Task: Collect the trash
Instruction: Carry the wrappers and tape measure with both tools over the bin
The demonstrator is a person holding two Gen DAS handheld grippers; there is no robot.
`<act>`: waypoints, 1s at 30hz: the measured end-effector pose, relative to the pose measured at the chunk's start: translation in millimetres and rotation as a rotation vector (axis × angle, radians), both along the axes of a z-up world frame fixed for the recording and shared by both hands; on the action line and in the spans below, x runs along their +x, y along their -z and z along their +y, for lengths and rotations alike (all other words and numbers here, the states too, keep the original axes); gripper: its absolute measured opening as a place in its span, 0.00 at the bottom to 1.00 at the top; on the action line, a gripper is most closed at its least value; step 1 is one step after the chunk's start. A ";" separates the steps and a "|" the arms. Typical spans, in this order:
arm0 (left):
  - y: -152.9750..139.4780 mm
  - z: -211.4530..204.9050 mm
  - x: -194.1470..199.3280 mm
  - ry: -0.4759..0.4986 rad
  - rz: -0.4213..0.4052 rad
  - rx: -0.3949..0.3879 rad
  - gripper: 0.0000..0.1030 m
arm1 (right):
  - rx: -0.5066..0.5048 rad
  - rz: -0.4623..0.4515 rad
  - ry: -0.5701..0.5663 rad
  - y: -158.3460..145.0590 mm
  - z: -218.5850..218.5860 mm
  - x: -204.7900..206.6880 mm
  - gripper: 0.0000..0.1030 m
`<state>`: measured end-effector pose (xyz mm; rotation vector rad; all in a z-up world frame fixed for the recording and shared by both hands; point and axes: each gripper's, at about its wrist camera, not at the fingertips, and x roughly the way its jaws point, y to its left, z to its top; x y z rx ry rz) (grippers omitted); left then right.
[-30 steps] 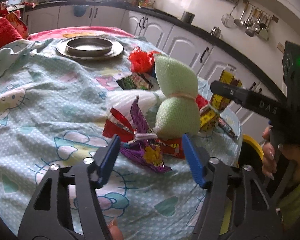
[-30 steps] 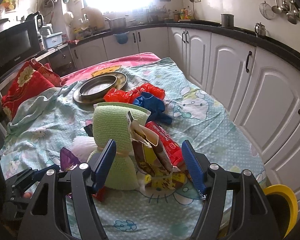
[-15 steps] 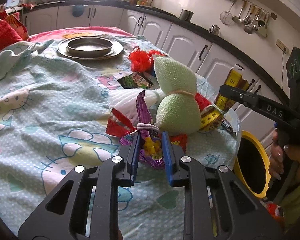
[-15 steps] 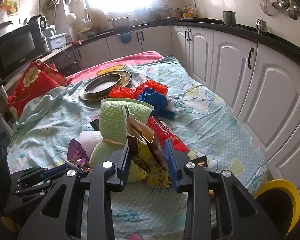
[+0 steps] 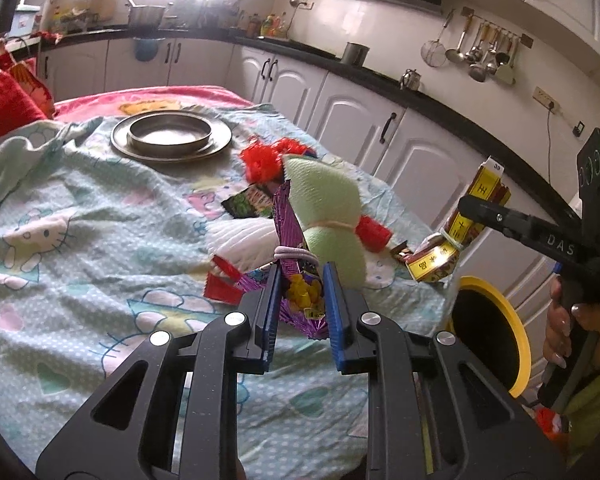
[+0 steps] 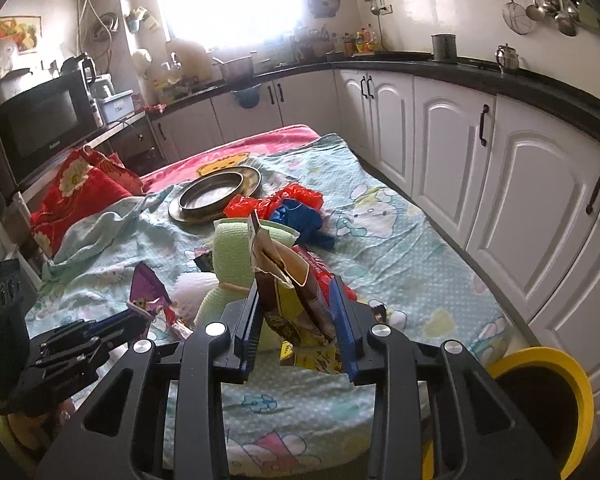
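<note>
My left gripper (image 5: pixel 300 292) had squeezed shut on the purple wrapper (image 5: pixel 296 280), lifted off the bedsheet (image 5: pixel 80 264). My right gripper (image 6: pixel 296 312) pinched the brown-and-yellow packet (image 6: pixel 296 296); the yellow-rimmed bin (image 6: pixel 548 392) sat at four o'clock.

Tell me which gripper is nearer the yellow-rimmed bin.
Right. The right gripper, clamping a brown wrapper, hangs almost above the bin; the left gripper holds a purple wrapper farther over the table.

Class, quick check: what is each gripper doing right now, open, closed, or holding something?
Left gripper: closed on the purple wrapper.
Right gripper: closed on the brown and yellow packet.
</note>
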<state>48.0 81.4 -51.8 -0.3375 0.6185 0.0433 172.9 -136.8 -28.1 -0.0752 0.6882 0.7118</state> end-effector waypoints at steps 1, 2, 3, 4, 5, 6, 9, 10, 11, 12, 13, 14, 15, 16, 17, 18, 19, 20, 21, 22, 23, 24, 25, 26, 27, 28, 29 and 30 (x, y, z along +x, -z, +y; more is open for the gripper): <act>-1.4 -1.9 0.1 0.004 -0.003 0.000 0.15 | 0.002 -0.002 0.003 -1.5 -3.2 -2.1 0.30; -3.3 -3.8 0.6 0.010 -0.007 0.000 0.15 | 0.003 -0.003 0.006 -2.8 -6.1 -3.5 0.30; -4.9 -5.7 1.3 0.015 -0.010 0.001 0.14 | 0.004 -0.004 0.008 -3.7 -7.9 -5.0 0.30; -6.3 -7.8 2.0 0.019 -0.014 0.003 0.14 | 0.004 -0.006 0.009 -5.3 -11.1 -7.1 0.30; -8.6 -10.8 2.5 0.025 -0.018 0.003 0.14 | 0.005 -0.009 0.013 -6.4 -14.1 -8.9 0.30; -9.8 -13.0 2.7 0.029 -0.021 0.003 0.14 | 0.008 -0.010 0.016 -7.4 -16.6 -10.2 0.30; -14.9 -20.8 5.2 0.047 -0.032 0.006 0.14 | 0.016 -0.017 0.028 -11.2 -25.3 -14.6 0.30; -16.3 -23.3 6.1 0.053 -0.034 0.008 0.14 | 0.018 -0.018 0.031 -12.3 -27.5 -15.5 0.30; -17.1 -24.6 6.7 0.059 -0.036 0.008 0.14 | 0.020 -0.019 0.034 -13.1 -30.1 -16.3 0.30; -18.0 -27.0 7.3 0.065 -0.037 0.009 0.14 | 0.022 -0.021 0.038 -14.0 -33.0 -17.6 0.30; -18.9 -29.9 8.0 0.069 -0.038 0.010 0.14 | 0.024 -0.022 0.042 -14.9 -35.6 -18.8 0.30; -20.1 -33.5 9.4 0.078 -0.040 0.012 0.14 | 0.025 -0.023 0.045 -15.5 -37.5 -19.5 0.30; -20.2 -36.0 9.6 0.083 -0.041 0.014 0.14 | 0.027 -0.024 0.049 -16.4 -40.5 -21.0 0.30; -20.4 -37.5 10.4 0.087 -0.041 0.014 0.14 | 0.029 -0.025 0.052 -17.2 -43.1 -21.9 0.30; -21.3 -40.9 11.9 0.095 -0.041 0.014 0.14 | 0.032 -0.027 0.058 -18.1 -46.5 -23.0 0.30; -21.7 -43.2 12.2 0.099 -0.043 0.015 0.14 | 0.034 -0.028 0.063 -19.0 -48.9 -24.5 0.30; -22.1 -45.8 12.7 0.104 -0.044 0.017 0.14 | 0.036 -0.028 0.066 -19.5 -52.1 -24.4 0.30; -22.7 -48.8 13.7 0.111 -0.044 0.018 0.14 | 0.038 -0.028 0.070 -19.7 -54.6 -24.9 0.30; -23.1 -51.4 14.7 0.116 -0.045 0.020 0.14 | 0.042 -0.029 0.078 -20.4 -58.9 -25.8 0.30; -23.5 -53.6 15.7 0.121 -0.046 0.022 0.14 | 0.043 -0.029 0.082 -20.9 -61.4 -26.1 0.30; -24.1 -57.5 17.1 0.129 -0.046 0.025 0.14 | 0.046 -0.027 0.087 -21.4 -65.4 -26.8 0.30; -24.3 -58.8 17.7 0.134 -0.046 0.027 0.14 | 0.047 -0.027 0.092 -21.8 -68.6 -27.4 0.30; -24.4 -61.8 19.0 0.141 -0.046 0.029 0.14 | 0.049 -0.028 0.097 -22.2 -71.4 -27.9 0.30; -24.4 -65.3 20.5 0.148 -0.046 0.032 0.14 | 0.051 -0.028 0.101 -22.3 -73.9 -28.1 0.30; -24.4 -67.8 21.6 0.153 -0.045 0.034 0.14 | 0.053 -0.028 0.107 -22.6 -77.4 -28.6 0.30; -24.5 -70.9 23.2 0.160 -0.043 0.034 0.14 | 0.055 -0.030 0.114 -22.9 -81.1 -29.2 0.30; -24.3 -73.2 24.2 0.166 -0.042 0.034 0.14 | 0.056 -0.031 0.121 -23.0 -84.9 -29.7 0.30; -24.6 -76.9 25.6 0.175 -0.042 0.037 0.14 | 0.058 -0.032 0.129 -23.2 -88.2 -30.1 0.30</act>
